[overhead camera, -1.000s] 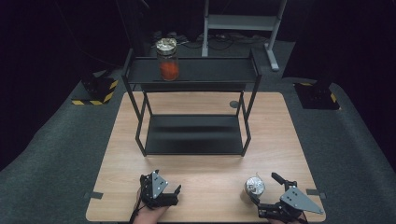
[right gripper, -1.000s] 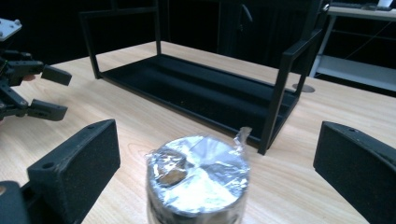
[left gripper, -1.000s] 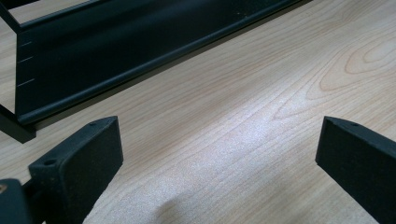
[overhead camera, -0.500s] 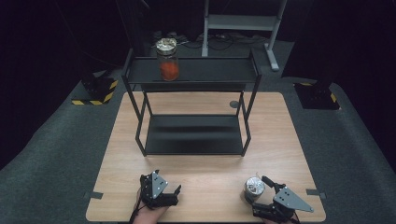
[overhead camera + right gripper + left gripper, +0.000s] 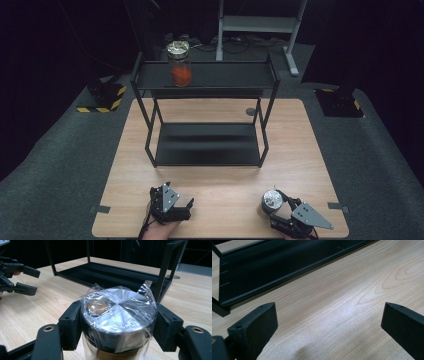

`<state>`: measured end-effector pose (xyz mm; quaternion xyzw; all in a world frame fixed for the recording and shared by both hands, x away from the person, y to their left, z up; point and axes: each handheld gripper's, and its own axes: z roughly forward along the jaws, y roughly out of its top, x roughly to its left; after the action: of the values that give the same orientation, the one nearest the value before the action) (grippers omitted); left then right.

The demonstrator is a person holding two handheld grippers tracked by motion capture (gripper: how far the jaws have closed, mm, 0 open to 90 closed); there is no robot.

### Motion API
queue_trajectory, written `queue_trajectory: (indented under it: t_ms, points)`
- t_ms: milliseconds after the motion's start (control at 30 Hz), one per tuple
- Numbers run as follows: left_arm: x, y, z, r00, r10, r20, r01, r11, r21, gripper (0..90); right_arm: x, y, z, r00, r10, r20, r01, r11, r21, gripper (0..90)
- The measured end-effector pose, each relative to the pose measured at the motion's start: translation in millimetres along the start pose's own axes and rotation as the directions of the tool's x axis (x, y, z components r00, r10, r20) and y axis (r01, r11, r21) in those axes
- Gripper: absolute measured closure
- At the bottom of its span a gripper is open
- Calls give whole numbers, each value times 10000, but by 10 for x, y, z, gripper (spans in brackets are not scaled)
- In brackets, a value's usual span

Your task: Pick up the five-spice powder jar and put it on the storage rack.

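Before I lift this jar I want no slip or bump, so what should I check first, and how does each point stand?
1. Right gripper closed on the jar below its lid: ok.
2. Pads on opposite sides: ok.
3. Jar upright on the table: ok.
4. Left gripper open and apart from the jar: ok.
5. Free room on the rack, whose top shelf bears another jar: ok.
6. Grip firm enough on the plastic wrap: cannot tell.

The table [image 5: 310, 150] is seen as pale wood with a smooth, faintly shiny grain. The shelf [image 5: 207, 144] is shown in matt black metal. The jar [image 5: 117, 322] is made of clear glass, its lid wrapped in crinkled glossy film.
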<state>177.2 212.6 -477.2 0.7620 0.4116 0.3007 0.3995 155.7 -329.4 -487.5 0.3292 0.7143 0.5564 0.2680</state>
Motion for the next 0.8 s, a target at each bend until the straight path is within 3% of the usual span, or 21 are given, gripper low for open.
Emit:
queue_trajectory:
  t_ms: [500,800]
  points:
    - [3,-6,-4,10000,10,20,-10,10000,-34,10,11,23,10,9999,3,104,-1,9999,-109,340]
    - [8,-8,-4,10000,62,73,-62,10000,-49,10,37,227,70,9999,-108,113,113,9985,-537,339]
